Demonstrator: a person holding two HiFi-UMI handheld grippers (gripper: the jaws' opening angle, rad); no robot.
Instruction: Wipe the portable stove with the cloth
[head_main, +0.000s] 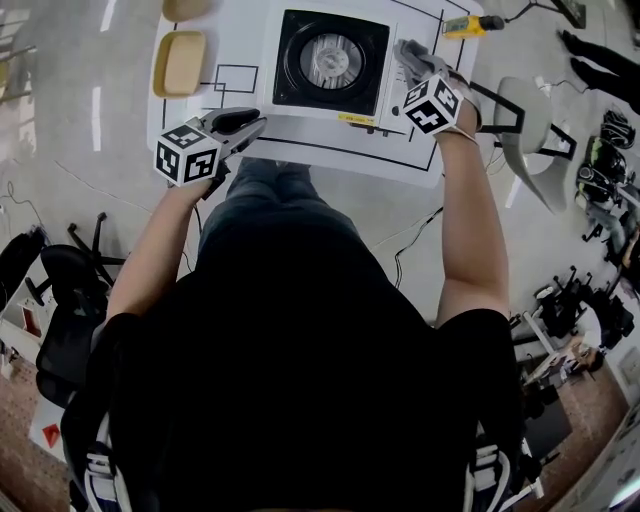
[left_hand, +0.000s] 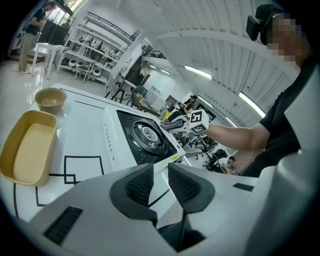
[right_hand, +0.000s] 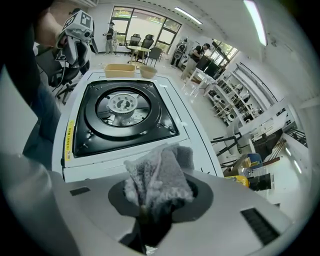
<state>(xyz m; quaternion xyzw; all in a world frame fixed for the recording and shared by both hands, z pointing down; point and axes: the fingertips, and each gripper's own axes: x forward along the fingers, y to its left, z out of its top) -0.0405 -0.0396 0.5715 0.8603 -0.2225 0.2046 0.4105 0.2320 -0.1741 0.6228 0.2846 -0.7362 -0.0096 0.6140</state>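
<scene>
Currently: cloth gripped and poised at the stove edge; wiping appears barely begun.
Right gripper (right_hand: 155, 200) is clamped on the grey cloth (right_hand: 159, 175), bunched over the portable stove (right_hand: 122, 107) at its white rim. Left gripper (left_hand: 160, 182) is empty, jaws a narrow slit apart, off the stove's front. Burner plate and casing probably remain to be wiped.

A tan rectangular tray (head_main: 181, 63) is set at the left end of the white table (head_main: 320, 150), with a round bowl (head_main: 185, 8) just beyond it. Black outlined squares (head_main: 236, 78) are marked beside the tray. A yellow tool (head_main: 470, 25) is laid at the far right corner.
</scene>
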